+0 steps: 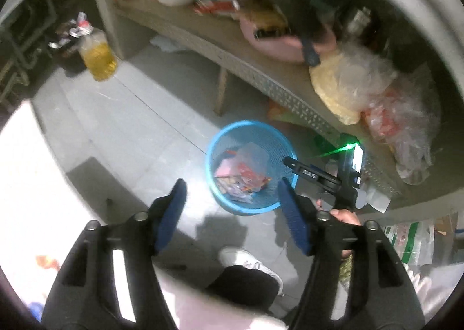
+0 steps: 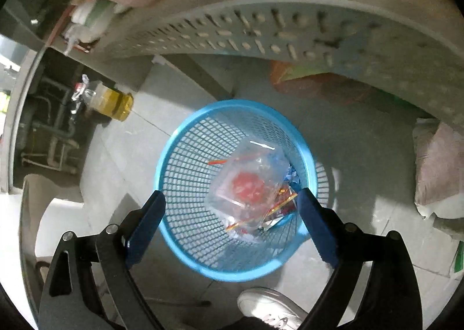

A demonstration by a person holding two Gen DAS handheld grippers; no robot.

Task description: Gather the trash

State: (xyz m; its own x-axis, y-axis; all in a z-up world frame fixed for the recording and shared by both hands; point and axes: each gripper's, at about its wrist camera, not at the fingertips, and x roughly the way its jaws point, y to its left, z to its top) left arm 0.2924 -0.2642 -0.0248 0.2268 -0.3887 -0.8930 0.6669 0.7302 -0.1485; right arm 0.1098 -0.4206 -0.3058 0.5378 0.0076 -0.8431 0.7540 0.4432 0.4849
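Both grippers' jaws spread empty above blue basket [image 2: 179, 167] rim; floor [image 1: 121, 127] open leftward.

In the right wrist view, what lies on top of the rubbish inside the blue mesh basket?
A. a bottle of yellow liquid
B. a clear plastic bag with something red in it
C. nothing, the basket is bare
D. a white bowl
B: a clear plastic bag with red contents lies atop wrappers inside the blue mesh basket.

White letters "DAS" stand on the right gripper [image 1: 307, 171].
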